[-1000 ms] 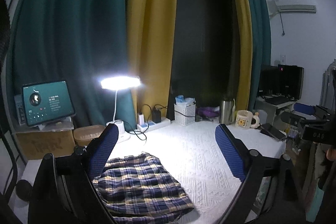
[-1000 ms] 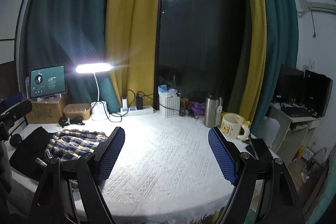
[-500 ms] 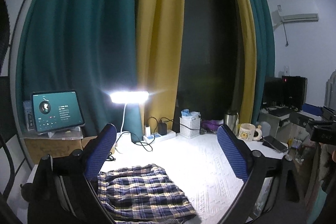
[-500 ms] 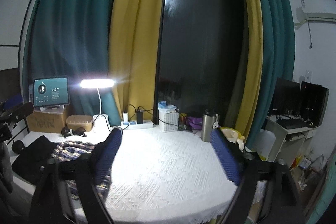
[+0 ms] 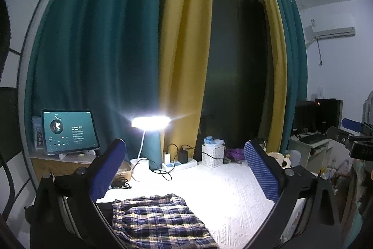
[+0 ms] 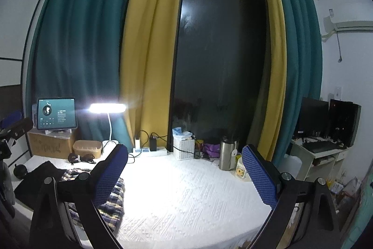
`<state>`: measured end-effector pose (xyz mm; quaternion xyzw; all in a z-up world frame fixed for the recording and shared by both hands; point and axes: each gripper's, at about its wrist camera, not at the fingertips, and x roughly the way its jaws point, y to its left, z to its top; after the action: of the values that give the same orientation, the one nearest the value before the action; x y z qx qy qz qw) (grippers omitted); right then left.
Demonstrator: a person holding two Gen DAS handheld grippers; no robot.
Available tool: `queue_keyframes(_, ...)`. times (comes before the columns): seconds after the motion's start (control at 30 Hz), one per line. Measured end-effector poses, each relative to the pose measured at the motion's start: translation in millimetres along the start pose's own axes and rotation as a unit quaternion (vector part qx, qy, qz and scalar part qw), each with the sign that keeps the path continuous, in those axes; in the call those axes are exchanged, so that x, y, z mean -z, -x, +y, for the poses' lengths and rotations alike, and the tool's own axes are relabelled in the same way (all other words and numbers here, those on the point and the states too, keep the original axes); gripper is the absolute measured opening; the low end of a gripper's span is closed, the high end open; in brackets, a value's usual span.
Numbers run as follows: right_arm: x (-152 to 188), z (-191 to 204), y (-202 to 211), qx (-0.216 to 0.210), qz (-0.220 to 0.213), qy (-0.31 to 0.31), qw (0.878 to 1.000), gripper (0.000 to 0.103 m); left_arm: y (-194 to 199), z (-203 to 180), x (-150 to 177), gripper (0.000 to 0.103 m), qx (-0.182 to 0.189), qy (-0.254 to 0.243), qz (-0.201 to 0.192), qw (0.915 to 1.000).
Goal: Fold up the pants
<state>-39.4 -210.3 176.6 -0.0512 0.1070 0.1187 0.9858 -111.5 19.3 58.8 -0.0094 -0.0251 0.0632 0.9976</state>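
Observation:
Blue and yellow plaid pants (image 5: 158, 221) lie folded on the white tablecloth (image 5: 233, 197), near the front left. My left gripper (image 5: 184, 169) is open and empty, held above and behind the pants. In the right wrist view the plaid pants (image 6: 114, 200) lie at the left, partly behind my left finger. My right gripper (image 6: 184, 172) is open and empty, above the cloth (image 6: 186, 197) to the right of the pants. The right gripper's tip (image 5: 349, 130) also shows at the right edge of the left wrist view.
A lit desk lamp (image 5: 150, 123), a tablet (image 5: 70, 131) on a cardboard box, a power strip (image 5: 179, 163), a white basket (image 5: 213, 154), a steel flask (image 6: 227, 155) and a mug (image 6: 241, 170) stand along the back. A black garment (image 6: 35, 179) lies left of the pants.
Both grippers have tilted upward and pulled back from the table. The pants stay folded in place and now sit lower in both views.

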Motion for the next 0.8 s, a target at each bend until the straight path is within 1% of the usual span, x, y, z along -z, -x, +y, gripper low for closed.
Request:
queue_keyframes(0.1, -3.6, 0.6, 3.3, 0.002, -0.005, 0.002, 1.0, 0.099, 3.6, -1.5, -6.1, 0.101, -0.005, -0.011, -0.01, 0.9999)
queue_keyframes(0.17, -6.6, 1.2, 5.4, 0.003, -0.008, 0.003, 1.0, 0.099, 9.6, -0.6, -11.8, 0.101, -0.005, -0.008, -0.026, 0.9996)
queue_keyframes(0.27, -11.0, 1.5, 10.3, 0.005, -0.017, 0.003, 1.0, 0.099, 13.2, 0.7, -17.7, 0.101, -0.009, -0.003, -0.035, 0.9993)
queue_keyframes(0.33, -14.3, 1.5, 13.4, 0.008, -0.022, 0.004, 1.0, 0.1, 12.8, 0.9, -20.3, 0.101, -0.008, -0.002, -0.034, 0.9994)
queue_keyframes(0.37, -16.3, 1.3, 15.3, 0.013, -0.024, 0.004, 1.0, 0.103, 13.1, 0.3, -21.0, 0.101, -0.008, -0.003, -0.033, 0.9994)
queue_keyframes(0.5, -21.7, -2.5, 22.8, 0.031, -0.044, 0.0, 0.999, 0.103, 13.5, 0.6, -22.9, 0.102, -0.01, -0.006, -0.031, 0.9994)
queue_keyframes(0.8, -27.5, -9.8, 34.8, 0.044, -0.067, -0.015, 0.997, 0.103, 15.4, 6.5, -24.2, 0.102, -0.02, 0.0, -0.033, 0.9993)
